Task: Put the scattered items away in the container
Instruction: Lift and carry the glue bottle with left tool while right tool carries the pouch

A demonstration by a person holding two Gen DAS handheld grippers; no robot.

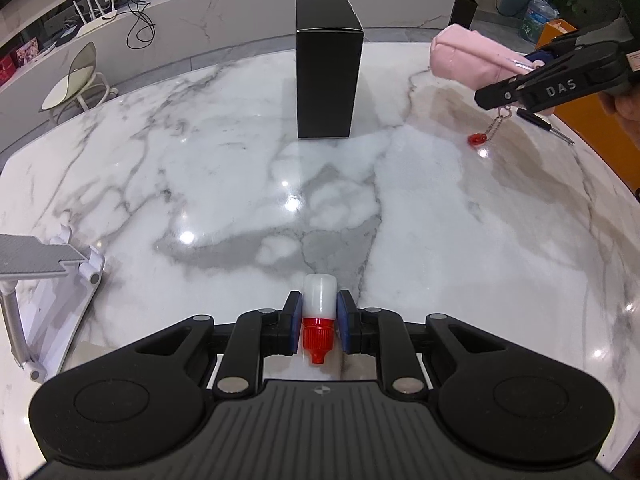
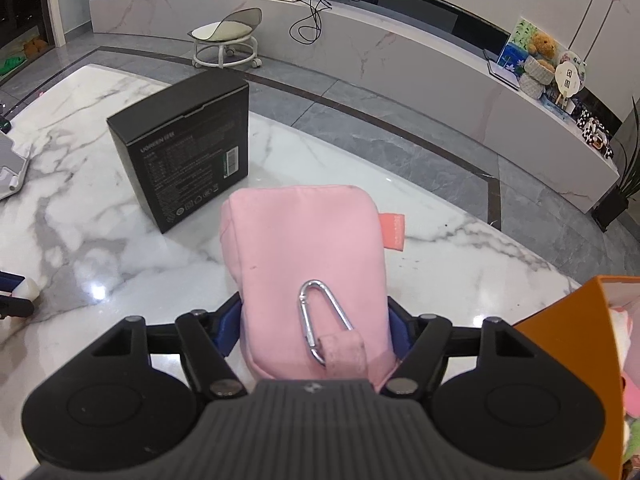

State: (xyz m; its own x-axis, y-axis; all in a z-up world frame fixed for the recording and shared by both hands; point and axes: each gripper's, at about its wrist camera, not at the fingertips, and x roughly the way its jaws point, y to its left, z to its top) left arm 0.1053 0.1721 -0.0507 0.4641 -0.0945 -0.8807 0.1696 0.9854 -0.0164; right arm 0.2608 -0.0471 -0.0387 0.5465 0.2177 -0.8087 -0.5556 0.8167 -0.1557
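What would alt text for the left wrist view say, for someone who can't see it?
The left gripper holds a small white bottle with a red cap between its fingers, above a white marble table. A black box stands upright farther back. At upper right, the right gripper carries a pink pouch with a red charm dangling on a chain.

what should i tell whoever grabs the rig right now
Left tongs: shut on a small white bottle with a red cap, low over the marble table.
Right tongs: shut on the pink pouch, held above the table, beside the orange container at the right edge.
Something pink and white already shows in the container.
On the table: the upright black box and a small screwdriver near the container.
Left: drop pouch and bottle in, then the rest.
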